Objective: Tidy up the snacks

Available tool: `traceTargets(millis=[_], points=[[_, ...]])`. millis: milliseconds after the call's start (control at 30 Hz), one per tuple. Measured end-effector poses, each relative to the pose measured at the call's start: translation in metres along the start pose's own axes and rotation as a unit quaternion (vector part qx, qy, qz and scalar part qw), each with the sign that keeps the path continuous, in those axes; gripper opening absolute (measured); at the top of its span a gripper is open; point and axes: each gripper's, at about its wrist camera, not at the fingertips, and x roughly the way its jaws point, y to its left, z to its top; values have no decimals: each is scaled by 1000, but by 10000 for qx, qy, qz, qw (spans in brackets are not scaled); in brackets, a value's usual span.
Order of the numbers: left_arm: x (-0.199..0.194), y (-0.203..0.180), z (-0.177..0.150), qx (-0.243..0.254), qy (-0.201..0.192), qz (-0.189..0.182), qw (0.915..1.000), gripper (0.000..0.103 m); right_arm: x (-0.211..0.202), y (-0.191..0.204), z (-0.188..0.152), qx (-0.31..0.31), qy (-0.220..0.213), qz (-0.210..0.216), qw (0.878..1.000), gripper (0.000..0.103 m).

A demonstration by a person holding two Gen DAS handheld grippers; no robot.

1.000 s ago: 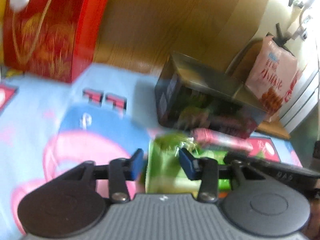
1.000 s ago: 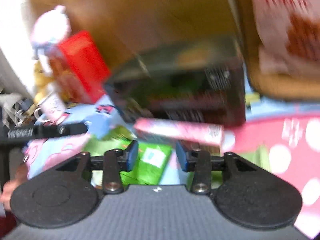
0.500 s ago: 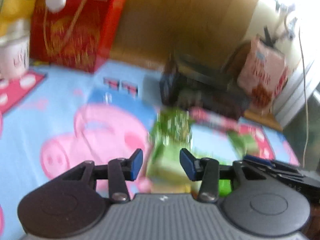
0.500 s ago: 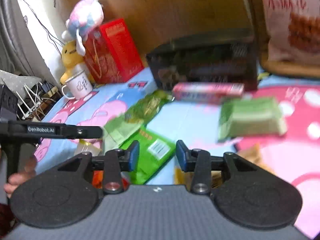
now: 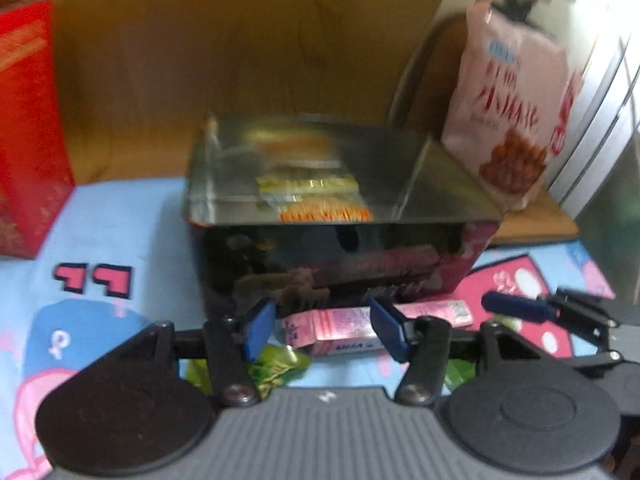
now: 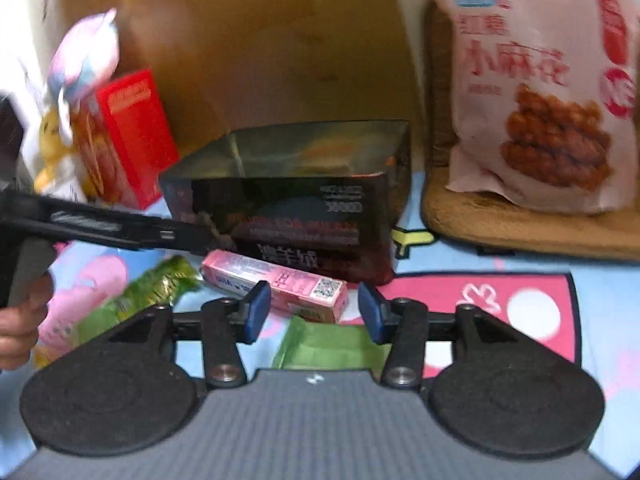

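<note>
Since 0.5 s ago both cams have closed back in on the dark open-top box; pink carton now sits right ahead of both tools.

Left wrist view: left hand-held gripper (image 5: 322,330) jaws wide, empty. Pink carton (image 5: 362,324) lies flat on the cartoon-print mat (image 5: 100,216), touching the front wall of the dark box (image 5: 340,256), directly ahead between the blue pads. Long axis runs left-right, across the jaw gap, so the carton's left half sits in the gap. Green packet (image 5: 276,364) just below the left pad. Box already has packets inside. Right hand-held gripper's tip (image 5: 516,306) visible at right, near the carton's right end.

Right wrist view: right hand-held gripper (image 6: 310,312) also wide, empty. Pink carton (image 6: 276,280) ahead, slightly left, long axis slanted down-right; green pouch (image 6: 328,346) under the jaws. Left tool's carton alignment looks better, imo it's the nearer pick.
</note>
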Motion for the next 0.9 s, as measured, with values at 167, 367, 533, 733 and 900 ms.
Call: traceTargets(millis=[167, 367, 533, 733, 900], points=[[12, 1, -1, -313, 316, -431, 9981, 55, 20, 5, -10, -338, 217, 15, 9992, 53], [-20, 0, -3, -480, 151, -475, 9976, 51, -11, 11, -18, -178, -153, 62, 9997, 43], [-64, -8, 11, -422, -591, -515, 9960, 51, -51, 28, -5, -377, -862, 10, 9956, 42], [-53, -3, 67, -408, -1041, -275, 9933, 53, -38, 18, 48, -469, -1255, -94, 9909, 42], [-3, 1, 84, -429, -524, -1, 9977, 53, -4, 9, 62, -432, -914, -323, 9944, 48]])
